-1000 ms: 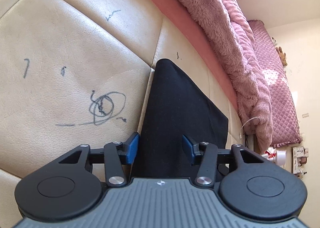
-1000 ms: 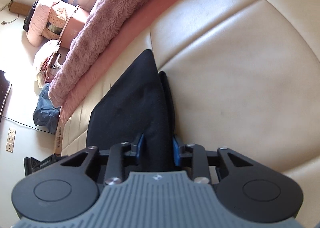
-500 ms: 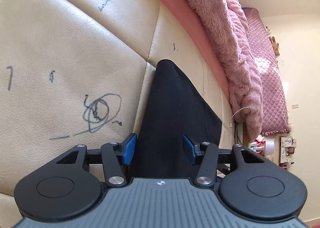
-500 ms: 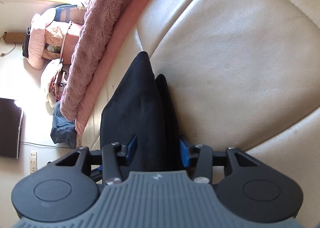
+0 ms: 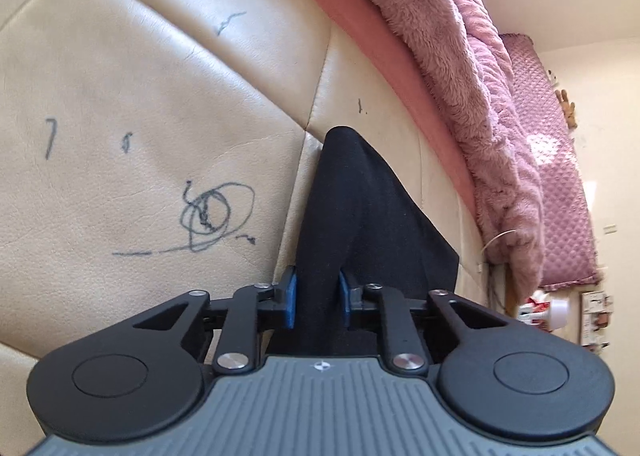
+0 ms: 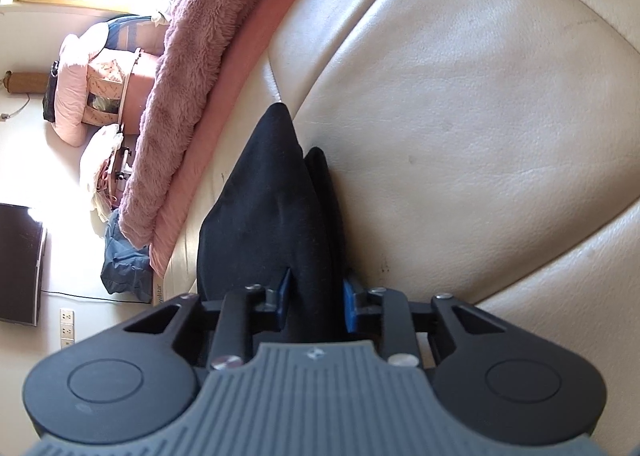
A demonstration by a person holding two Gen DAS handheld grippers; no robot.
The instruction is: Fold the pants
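Note:
Black pants point(image 5: 360, 216) lie folded on a cream leather cushion point(image 5: 140, 116), running away from me to a narrow far end. My left gripper point(image 5: 317, 298) is closing, and its blue pads point(image 5: 290, 296) pinch the near left edge of the cloth. In the right wrist view the same black pants point(image 6: 264, 216) show two layers, one peeking out at the right. My right gripper point(image 6: 315, 302) is closing too, its blue pads point(image 6: 349, 306) pressed on a bunched fold at the near right edge.
Pen scribbles point(image 5: 212, 212) mark the cushion left of the pants. A fluffy pink blanket point(image 5: 460, 76) lies along the cushion's far edge. Beyond it are a blue garment point(image 6: 124, 264) on the floor, pink bags point(image 6: 92, 88) and a dark screen point(image 6: 20, 264).
Both grippers stood wide around the cloth half a second ago and have since closed onto it. The right view has rolled a little; the pants have stayed in place.

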